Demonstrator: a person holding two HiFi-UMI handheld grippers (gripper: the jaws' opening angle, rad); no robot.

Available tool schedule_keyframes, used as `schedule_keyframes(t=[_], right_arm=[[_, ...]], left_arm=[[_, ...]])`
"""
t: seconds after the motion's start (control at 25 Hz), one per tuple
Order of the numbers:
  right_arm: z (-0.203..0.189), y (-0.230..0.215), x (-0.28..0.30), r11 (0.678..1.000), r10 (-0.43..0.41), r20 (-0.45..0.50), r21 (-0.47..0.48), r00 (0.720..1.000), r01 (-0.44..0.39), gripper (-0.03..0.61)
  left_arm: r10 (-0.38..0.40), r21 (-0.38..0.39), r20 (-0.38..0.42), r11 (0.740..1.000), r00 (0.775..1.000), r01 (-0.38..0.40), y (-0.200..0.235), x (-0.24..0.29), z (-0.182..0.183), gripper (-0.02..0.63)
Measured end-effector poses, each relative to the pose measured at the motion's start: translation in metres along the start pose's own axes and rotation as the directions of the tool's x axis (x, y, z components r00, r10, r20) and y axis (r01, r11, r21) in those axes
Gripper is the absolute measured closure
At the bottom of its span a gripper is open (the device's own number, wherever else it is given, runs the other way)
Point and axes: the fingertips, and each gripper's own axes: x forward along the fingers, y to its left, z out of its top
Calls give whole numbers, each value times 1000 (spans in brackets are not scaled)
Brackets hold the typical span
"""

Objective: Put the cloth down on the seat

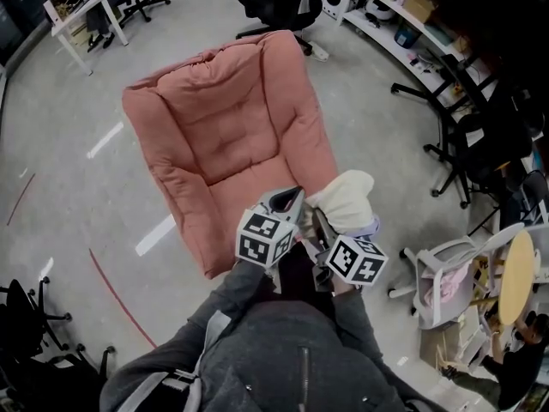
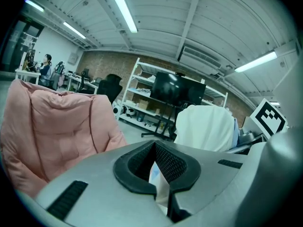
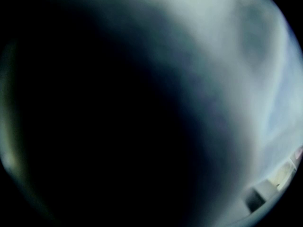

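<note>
A desk (image 1: 81, 14) is seen far left, beyond the pink seat (image 1: 232, 136). Near the seat's front right corner, the left gripper (image 1: 288, 201) is clenched on a pale strip, apparently an edge of the cloth (image 1: 345, 197). The cloth is bunched over the right gripper (image 1: 326, 230). That gripper's own view is smothered dark, so its jaws cannot be told. Office chairs (image 1: 467, 136) stand at right.

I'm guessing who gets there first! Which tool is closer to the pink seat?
Left. The left tool sits over the front edge of the pink seat; the right tool, under the cloth, is beside it.
</note>
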Motion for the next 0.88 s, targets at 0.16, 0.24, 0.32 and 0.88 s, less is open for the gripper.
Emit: schedule_keyframes(t=[0.16, 0.24, 0.32, 0.88], right_arm=[[20, -19, 14, 1000, 8, 6, 21, 1000, -8, 408], [29, -27, 23, 999, 18, 3, 26, 1000, -18, 408], [39, -34, 32, 999, 29, 1, 30, 1000, -29, 408], [76, -97, 108, 986, 95, -47, 140, 994, -88, 408]], left_arm=[[-5, 18, -20, 1000, 1000, 6, 0, 26, 6, 615], [-1, 24, -28, 1000, 1000, 1, 3, 38, 10, 614], [7, 26, -34, 1000, 999, -7, 6, 50, 14, 614], [71, 20, -118, 997, 991, -69, 38, 145, 16, 614]])
